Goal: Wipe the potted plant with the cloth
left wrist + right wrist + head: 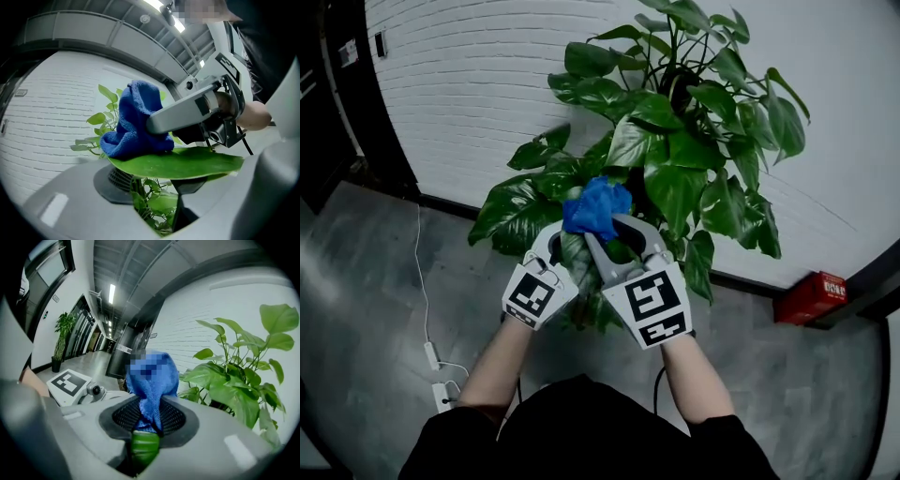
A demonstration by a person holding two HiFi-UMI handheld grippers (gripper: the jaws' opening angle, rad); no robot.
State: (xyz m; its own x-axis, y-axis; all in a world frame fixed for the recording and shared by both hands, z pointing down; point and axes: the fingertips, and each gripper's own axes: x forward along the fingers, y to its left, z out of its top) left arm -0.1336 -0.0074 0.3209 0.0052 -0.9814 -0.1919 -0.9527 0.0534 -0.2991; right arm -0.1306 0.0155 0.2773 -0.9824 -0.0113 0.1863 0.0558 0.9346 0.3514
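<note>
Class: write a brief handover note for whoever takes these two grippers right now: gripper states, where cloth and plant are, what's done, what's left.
Left gripper: jaws open, one leaf lying across them, supported from below.
Right gripper: jaws shut on the blue cloth, which rests on top of that leaf.
Potted plant: directly ahead; its pot is hidden by foliage.
Done: cloth is on one leaf; leaves already wiped cannot be told.
Left: wipe along this leaf, then the rest.

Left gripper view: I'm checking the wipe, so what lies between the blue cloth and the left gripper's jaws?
One broad green leaf, lying flat across the open jaws with the cloth on top; the left gripper view shows it.
</note>
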